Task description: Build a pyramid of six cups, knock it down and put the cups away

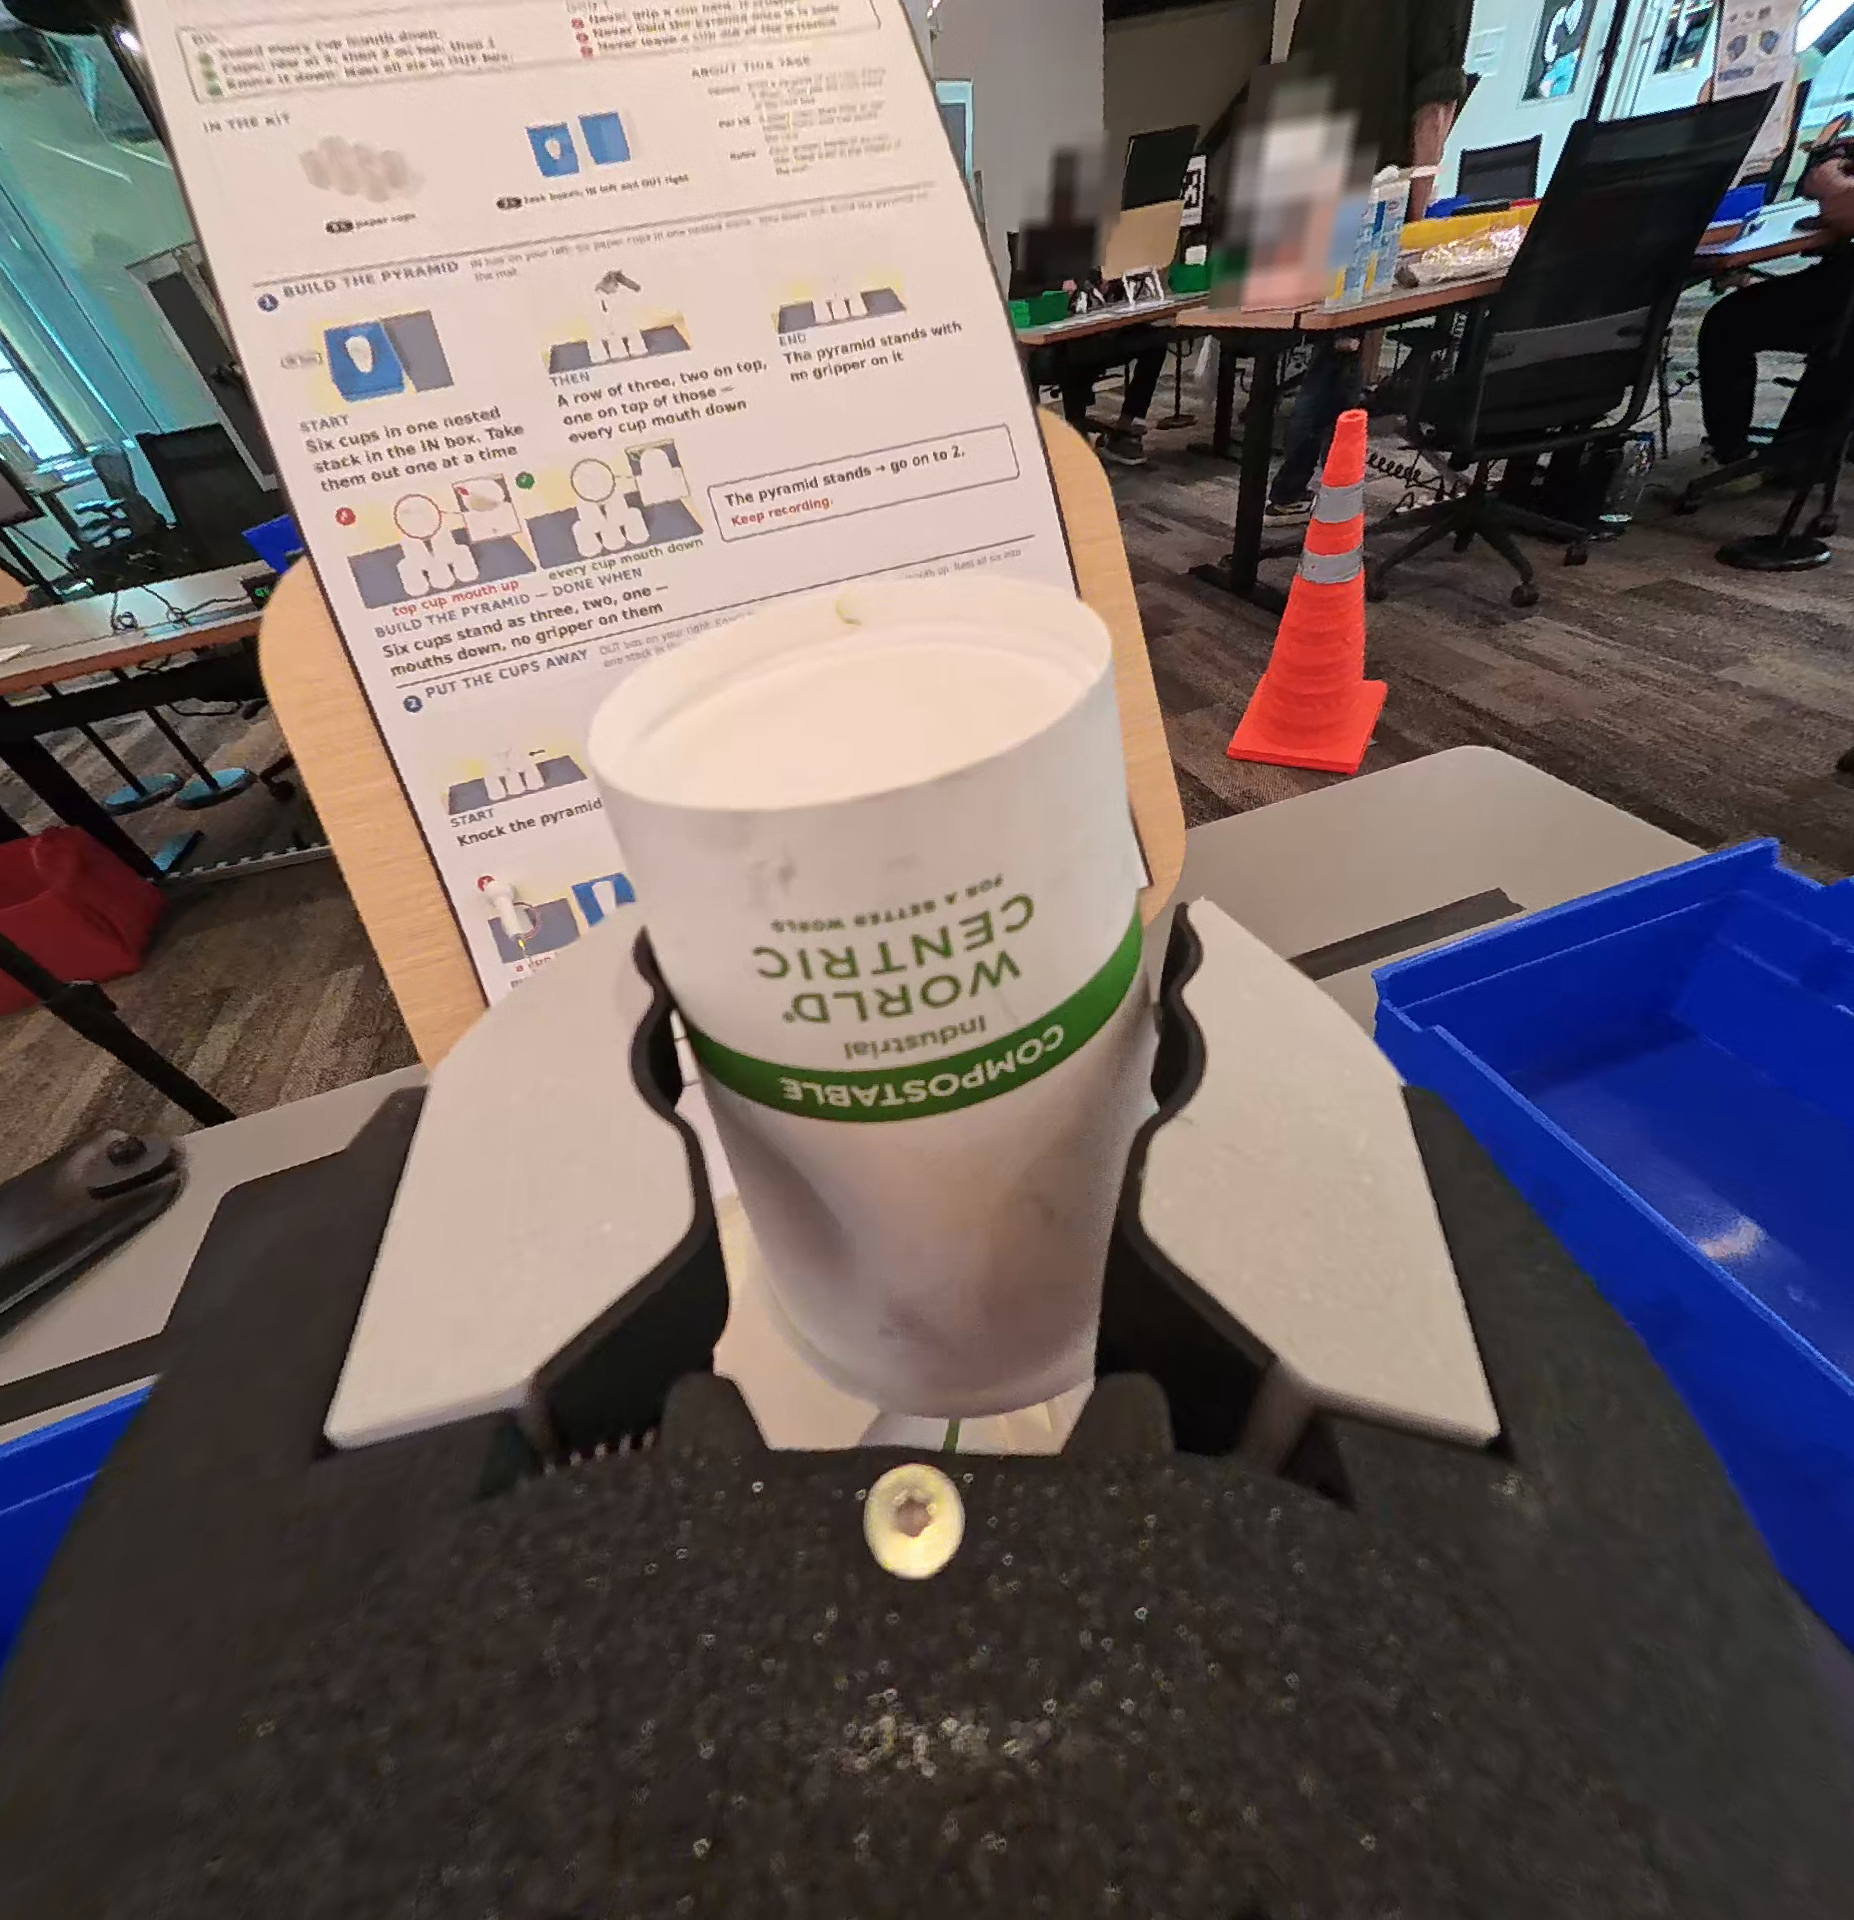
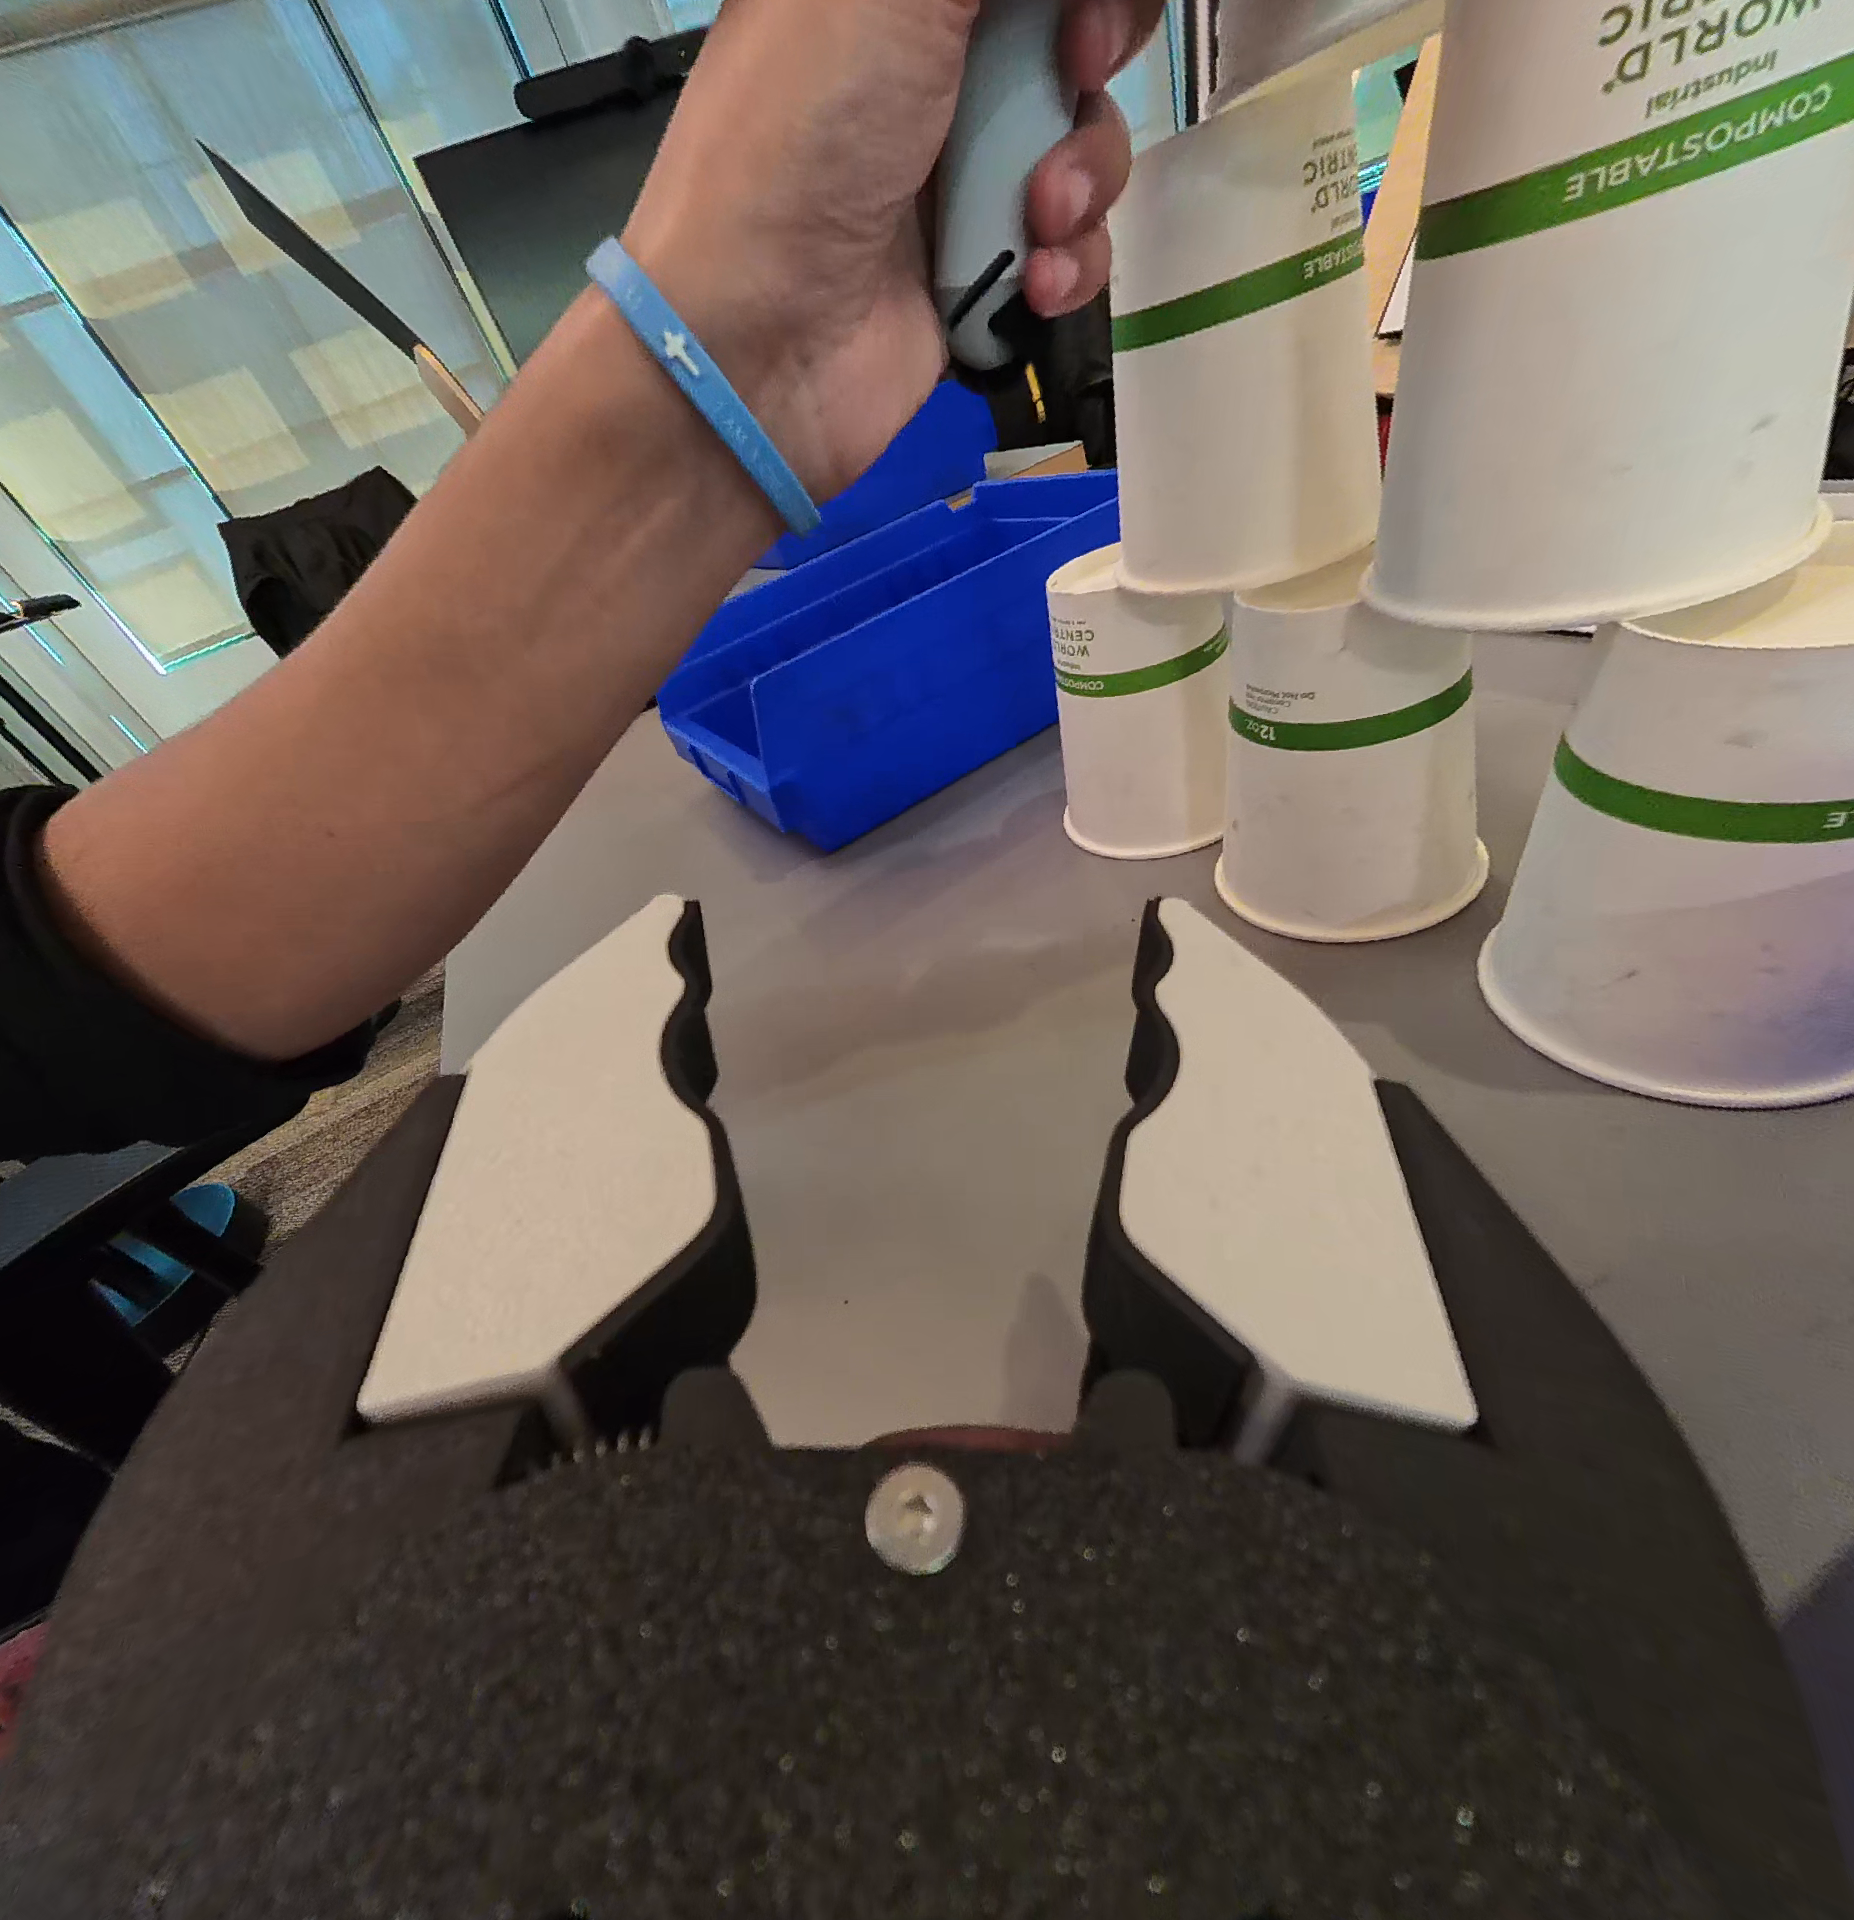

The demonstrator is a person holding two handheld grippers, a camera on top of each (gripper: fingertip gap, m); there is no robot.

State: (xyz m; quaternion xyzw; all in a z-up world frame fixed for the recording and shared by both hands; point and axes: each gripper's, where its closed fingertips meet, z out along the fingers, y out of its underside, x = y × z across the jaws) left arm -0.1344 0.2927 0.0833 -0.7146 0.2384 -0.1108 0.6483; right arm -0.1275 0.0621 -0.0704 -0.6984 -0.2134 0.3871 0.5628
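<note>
Holding a white cup mouth down at frame centre, the left gripper has its jaws shut on it. The right gripper has jaws open over the grey worktop. Five stacked cups stand upper right, beside a blue bin.

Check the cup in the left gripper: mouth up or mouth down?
Mouth down. In the left wrist view the cup shows its closed base on top, its wider end lowest, tilted slightly between the fingers.
</note>
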